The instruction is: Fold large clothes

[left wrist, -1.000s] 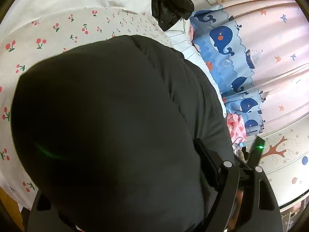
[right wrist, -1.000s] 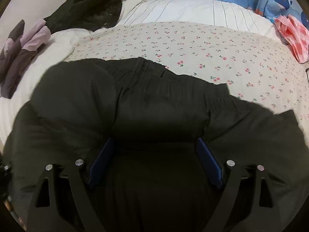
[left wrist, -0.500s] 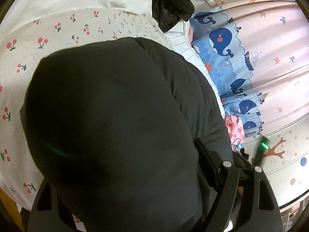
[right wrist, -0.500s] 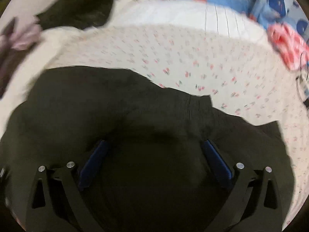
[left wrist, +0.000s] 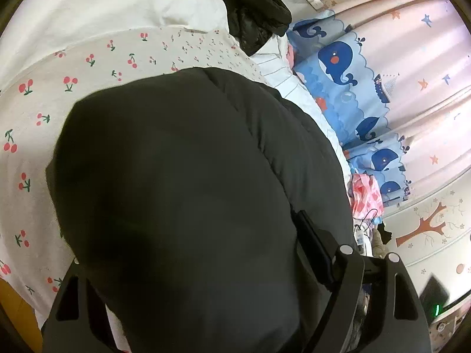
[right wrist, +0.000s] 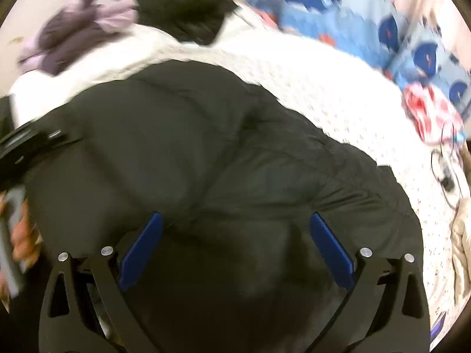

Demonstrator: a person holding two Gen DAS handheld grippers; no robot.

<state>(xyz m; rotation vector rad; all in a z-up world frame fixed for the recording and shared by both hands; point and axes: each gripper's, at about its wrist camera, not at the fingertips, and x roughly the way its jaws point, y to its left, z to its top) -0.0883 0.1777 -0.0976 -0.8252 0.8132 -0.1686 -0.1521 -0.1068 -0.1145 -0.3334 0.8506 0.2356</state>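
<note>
Right tool (right wrist: 235, 247): black linkage arms, blue pads (right wrist: 141, 247), silver pivot screws.

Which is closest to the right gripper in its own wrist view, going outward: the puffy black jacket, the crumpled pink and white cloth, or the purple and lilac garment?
1. Puffy black jacket: directly under and between the right gripper fingers.
2. Crumpled pink and white cloth: right side of the bed.
3. Purple and lilac garment: far upper left, by the wall.
</note>
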